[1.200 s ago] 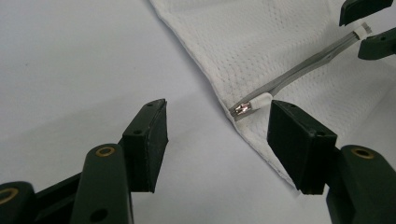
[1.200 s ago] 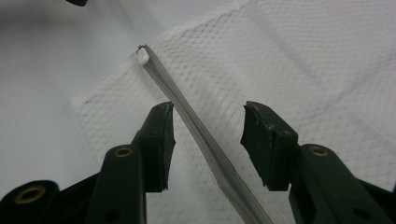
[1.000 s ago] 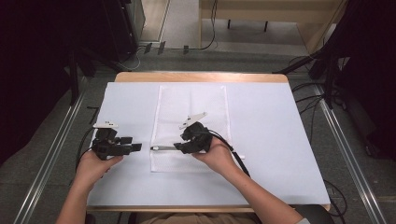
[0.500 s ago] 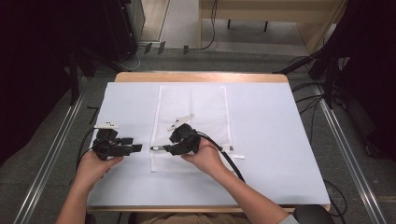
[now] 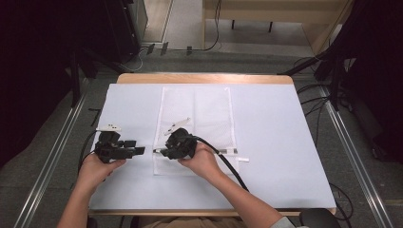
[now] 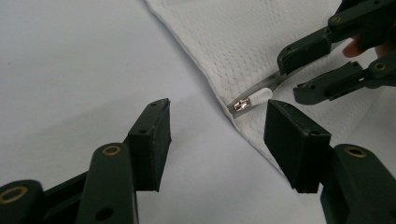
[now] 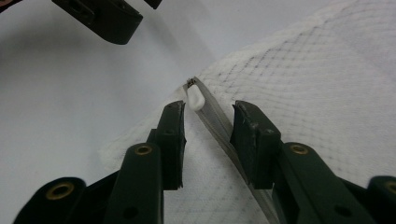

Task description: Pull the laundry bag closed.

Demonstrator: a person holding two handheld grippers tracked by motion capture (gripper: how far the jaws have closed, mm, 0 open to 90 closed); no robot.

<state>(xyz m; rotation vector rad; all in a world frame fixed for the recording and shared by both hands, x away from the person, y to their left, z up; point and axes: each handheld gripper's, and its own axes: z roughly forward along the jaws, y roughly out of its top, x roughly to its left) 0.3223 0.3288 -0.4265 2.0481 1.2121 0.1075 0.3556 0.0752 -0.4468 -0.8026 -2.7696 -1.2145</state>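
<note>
The right gripper (image 7: 208, 128) was closing around the white mesh bag's (image 7: 327, 79) grey zipper (image 7: 212, 114); left gripper (image 6: 217, 133) wide, empty.

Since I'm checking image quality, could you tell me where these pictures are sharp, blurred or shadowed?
High view: even light on the table, dark surroundings. Left gripper view: zipper pull sharp and glinting, its own left tongs soft. Right gripper view: mesh bag blurs with distance, and the right tongs shade it.
</note>
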